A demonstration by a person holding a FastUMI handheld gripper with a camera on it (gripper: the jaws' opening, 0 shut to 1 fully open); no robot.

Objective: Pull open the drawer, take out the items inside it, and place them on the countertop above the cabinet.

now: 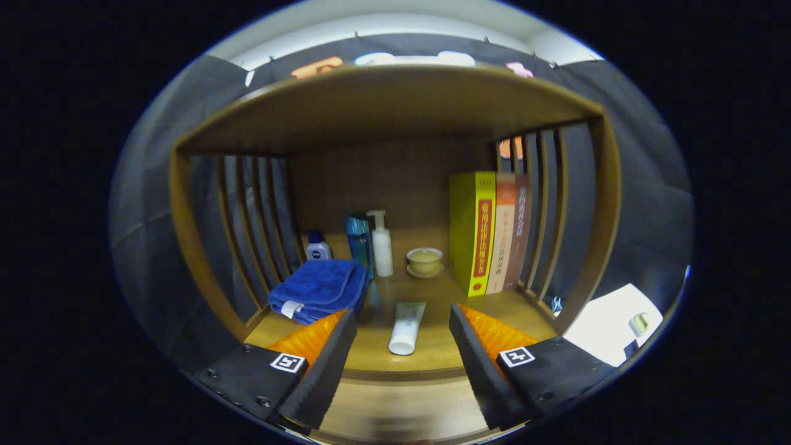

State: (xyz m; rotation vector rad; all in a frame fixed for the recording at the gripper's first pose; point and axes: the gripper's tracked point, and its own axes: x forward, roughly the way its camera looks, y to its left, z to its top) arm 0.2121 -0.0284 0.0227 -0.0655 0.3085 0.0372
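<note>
gripper [403,330]: the two fingers stand wide apart and hold nothing
tube [407,327]: it lies flat on the countertop, just ahead of the fingers and in the gap between them
tube's long way: it points away from the fingers, cap end near, flat end far
countertop [432,300]: the wooden shelf floor under the roof of the cabinet; the tube is already on it
towel [319,289]: folded, on the left side, just past the left finger, well apart from the tube
bottles [381,243]: three stand at the back, behind the towel
cup [424,261]: it sits on a small dish at the back, to the right of the bottles
books [488,233]: they stand upright on the right side
drawer: I think it is lower down, under the shelf edge; I cannot see into it from here
next move: I think the fingers must go down and back to the drawer, not forward to the tube
</note>
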